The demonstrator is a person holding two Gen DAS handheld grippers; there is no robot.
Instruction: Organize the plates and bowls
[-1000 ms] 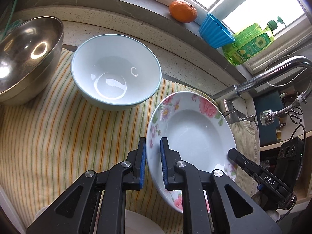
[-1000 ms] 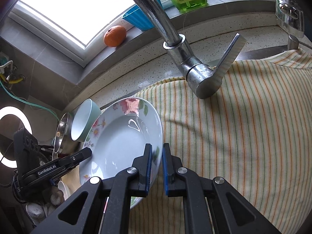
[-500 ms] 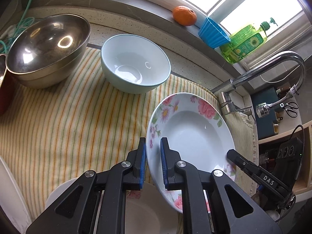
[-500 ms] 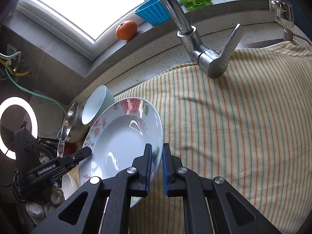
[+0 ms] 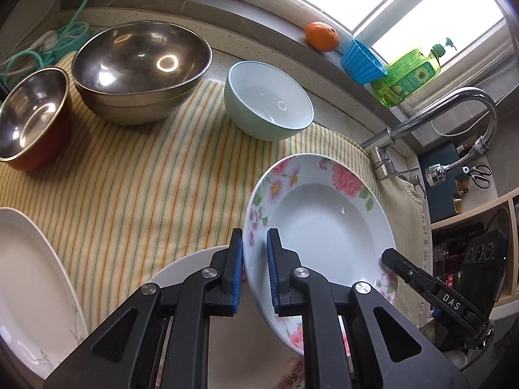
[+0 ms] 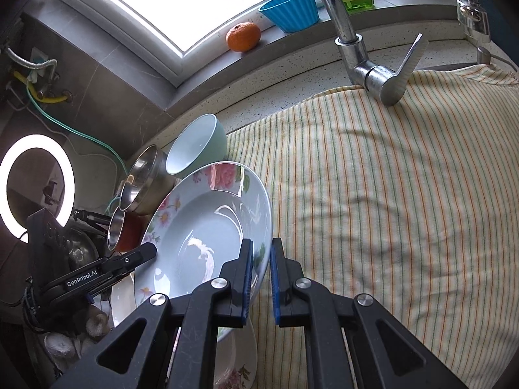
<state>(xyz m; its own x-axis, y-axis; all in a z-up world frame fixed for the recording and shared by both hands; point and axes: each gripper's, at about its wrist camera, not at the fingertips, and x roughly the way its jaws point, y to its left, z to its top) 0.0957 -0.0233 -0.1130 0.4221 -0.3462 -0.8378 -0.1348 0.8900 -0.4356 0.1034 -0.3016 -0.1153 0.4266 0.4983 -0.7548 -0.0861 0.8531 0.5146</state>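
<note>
On the striped cloth (image 5: 136,188) I saw the steel bowls (image 5: 139,64) and pale bowl (image 5: 269,100), all empty. Beneath the floral plate (image 5: 324,223), another plate (image 5: 191,262) was mostly hidden. My left gripper (image 5: 254,249) and right gripper (image 6: 259,259) each clamped opposite rims of the floral plate, held tilted above the cloth.

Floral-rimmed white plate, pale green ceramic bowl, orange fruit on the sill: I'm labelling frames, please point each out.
Floral-rimmed white plate (image 5: 327,227), left wrist view, on its inner well.
Pale green ceramic bowl (image 5: 259,126), left wrist view, on its outer wall.
Orange fruit (image 6: 243,36), right wrist view, on its middle.
</note>
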